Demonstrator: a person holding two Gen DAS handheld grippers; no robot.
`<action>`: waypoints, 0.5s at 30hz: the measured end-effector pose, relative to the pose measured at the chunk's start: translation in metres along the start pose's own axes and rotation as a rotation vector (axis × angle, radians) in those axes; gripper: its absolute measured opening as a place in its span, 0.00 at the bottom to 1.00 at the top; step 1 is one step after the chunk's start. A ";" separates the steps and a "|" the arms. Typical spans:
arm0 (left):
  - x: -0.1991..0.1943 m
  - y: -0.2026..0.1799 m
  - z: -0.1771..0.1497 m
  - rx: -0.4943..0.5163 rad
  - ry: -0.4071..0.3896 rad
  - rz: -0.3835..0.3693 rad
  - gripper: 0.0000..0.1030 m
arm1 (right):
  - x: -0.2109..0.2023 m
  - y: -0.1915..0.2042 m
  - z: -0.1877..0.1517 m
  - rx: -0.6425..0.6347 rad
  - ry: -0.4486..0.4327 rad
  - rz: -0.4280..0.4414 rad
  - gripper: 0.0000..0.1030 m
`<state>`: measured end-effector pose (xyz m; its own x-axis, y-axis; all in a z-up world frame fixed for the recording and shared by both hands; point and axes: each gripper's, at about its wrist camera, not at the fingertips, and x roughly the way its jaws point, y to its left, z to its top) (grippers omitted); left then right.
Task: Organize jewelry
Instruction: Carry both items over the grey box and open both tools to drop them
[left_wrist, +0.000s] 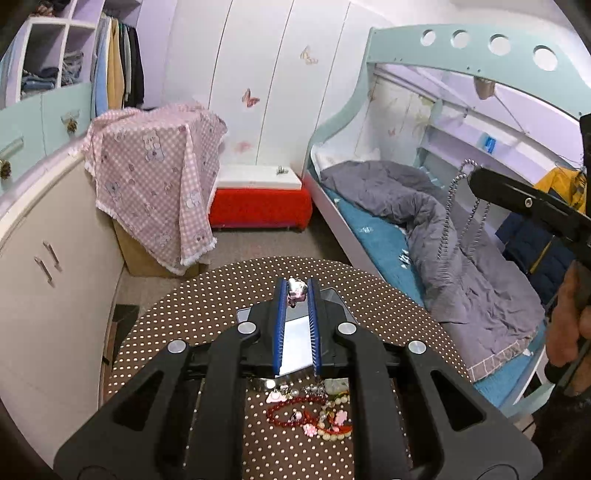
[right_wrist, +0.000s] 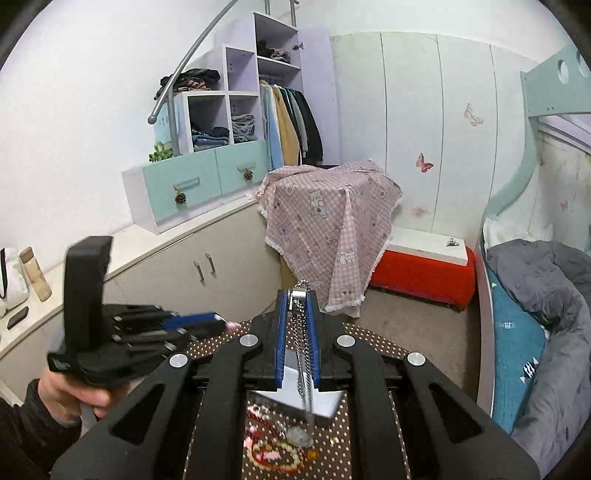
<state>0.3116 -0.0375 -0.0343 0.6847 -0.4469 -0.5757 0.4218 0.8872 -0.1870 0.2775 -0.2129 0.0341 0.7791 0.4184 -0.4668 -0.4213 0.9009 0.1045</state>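
Note:
My left gripper (left_wrist: 296, 288) is shut on a small pink and silver charm (left_wrist: 296, 290), held above the brown polka-dot table (left_wrist: 184, 317). It also shows at the left of the right wrist view (right_wrist: 225, 323). My right gripper (right_wrist: 298, 295) is shut on a silver chain necklace (right_wrist: 306, 365) that hangs down between the fingers. In the left wrist view the right gripper is at the right edge and the chain (left_wrist: 448, 210) dangles from it over the bed. A pile of red and pearl bead bracelets with pink charms (left_wrist: 314, 410) lies on the table below both grippers, beside a white open box (left_wrist: 295, 343).
A bunk bed (left_wrist: 443, 229) with a grey duvet stands right of the table. A pink checked cloth covers a box (left_wrist: 155, 192) beyond it, next to a red and white stool (left_wrist: 258, 203). Cream cabinets (left_wrist: 48, 266) run along the left.

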 end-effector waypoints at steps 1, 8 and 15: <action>0.006 0.000 0.001 0.001 0.011 -0.001 0.11 | 0.005 -0.001 -0.001 0.005 0.007 0.002 0.08; 0.062 0.009 -0.002 0.000 0.152 0.029 0.12 | 0.068 -0.017 -0.019 0.088 0.141 0.027 0.09; 0.067 0.035 -0.015 -0.095 0.128 0.102 0.94 | 0.076 -0.045 -0.054 0.199 0.180 -0.097 0.85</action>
<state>0.3632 -0.0345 -0.0914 0.6371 -0.3408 -0.6914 0.2918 0.9368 -0.1928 0.3307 -0.2278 -0.0530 0.7092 0.3178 -0.6293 -0.2355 0.9482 0.2134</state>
